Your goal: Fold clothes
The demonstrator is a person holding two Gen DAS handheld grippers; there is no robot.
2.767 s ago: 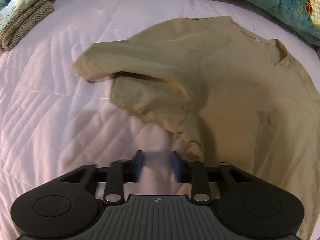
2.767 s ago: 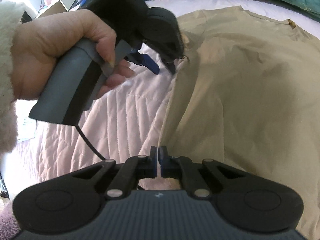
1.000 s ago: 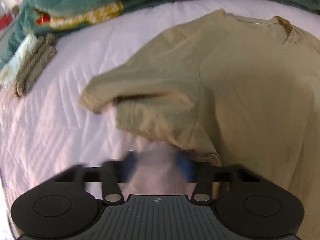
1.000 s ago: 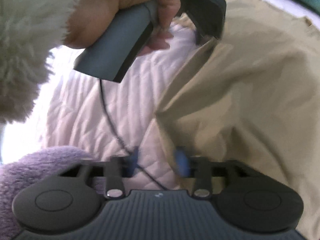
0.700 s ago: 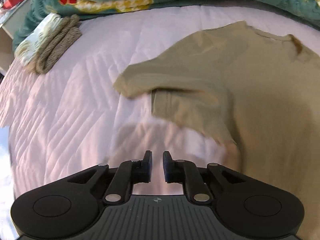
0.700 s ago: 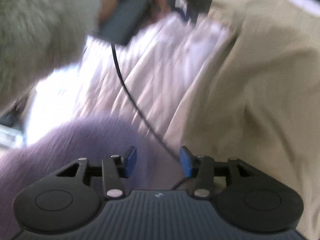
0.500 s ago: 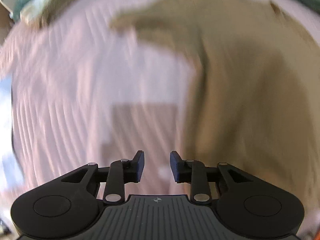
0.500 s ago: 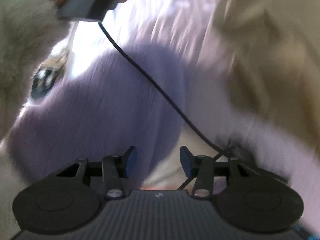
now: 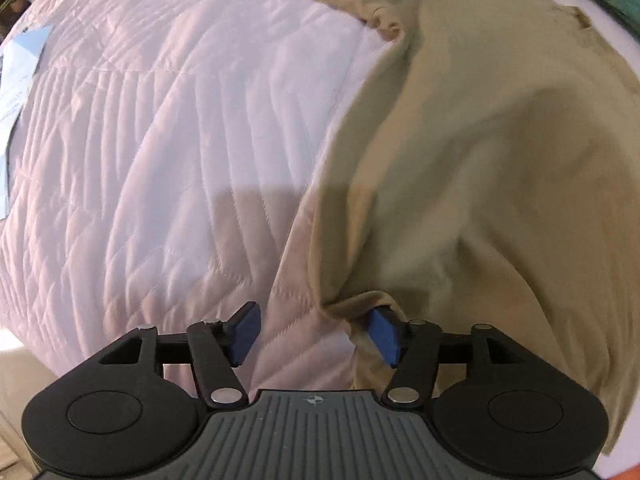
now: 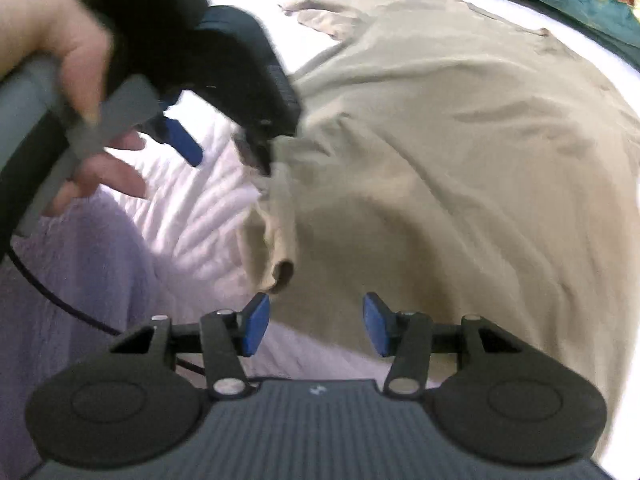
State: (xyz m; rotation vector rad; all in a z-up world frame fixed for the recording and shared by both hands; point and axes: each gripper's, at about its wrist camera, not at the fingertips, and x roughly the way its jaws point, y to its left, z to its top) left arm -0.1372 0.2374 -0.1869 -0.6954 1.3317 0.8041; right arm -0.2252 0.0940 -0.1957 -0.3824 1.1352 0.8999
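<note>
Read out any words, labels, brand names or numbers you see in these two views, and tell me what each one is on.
No text can be read in either view.
Paper sheet at the quilt's left edge: faint print, too small and blurred to read.
Left claw body: a small star-like emblem, no letters.
Right claw body: a small logo mark, no letters.
Tan T-shirt: no visible print or tag.

My left gripper point(image 10: 224, 148) looks motion-blurred; the shirt point(image 9: 480, 140) runs past the frame edge, hem corner tucked behind one pad.
</note>
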